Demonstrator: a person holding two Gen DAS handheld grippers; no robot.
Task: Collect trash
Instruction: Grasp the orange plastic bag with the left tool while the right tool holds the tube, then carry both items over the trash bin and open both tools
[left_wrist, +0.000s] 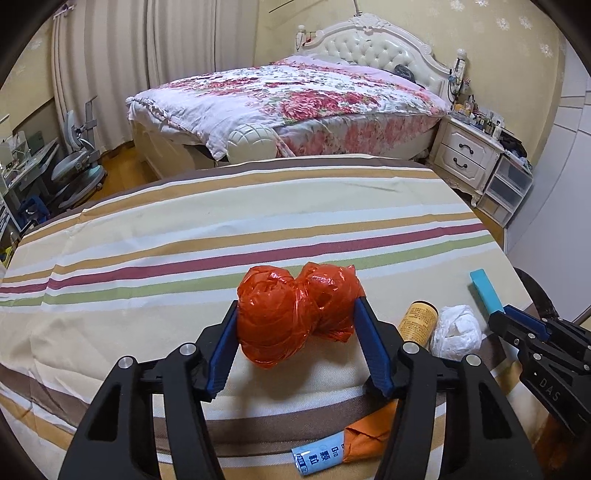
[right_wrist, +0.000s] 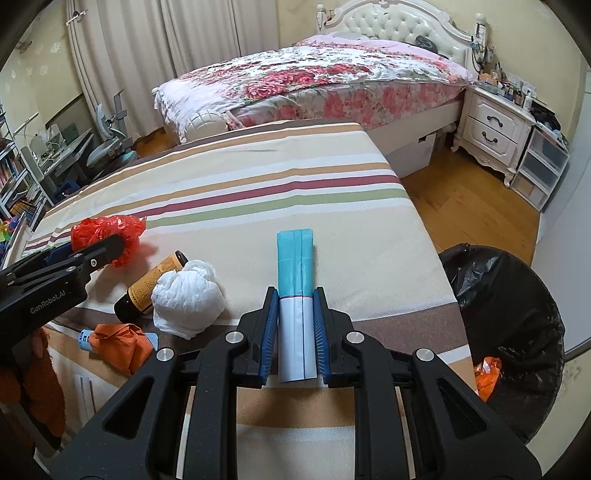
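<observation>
A bedroom with a flowered bed (left_wrist: 295, 99) lies behind the striped table (left_wrist: 184, 229). A black-lined bin (right_wrist: 509, 325) stands by the table's right edge. The left claw (left_wrist: 297, 314) has both pads against a crumpled red bag (left_wrist: 291, 314). The right claw (right_wrist: 295, 295) is clamped on a teal-and-white packet (right_wrist: 295, 280). Between them lie a yellow bottle (right_wrist: 155, 284) and a white wad (right_wrist: 188, 295) touching it, and near the front edge an orange wrapper (right_wrist: 122, 347).

"GenRobot.AI" on left claw (right_wrist: 94, 254); "DAS" on right claw (left_wrist: 496, 319).
</observation>
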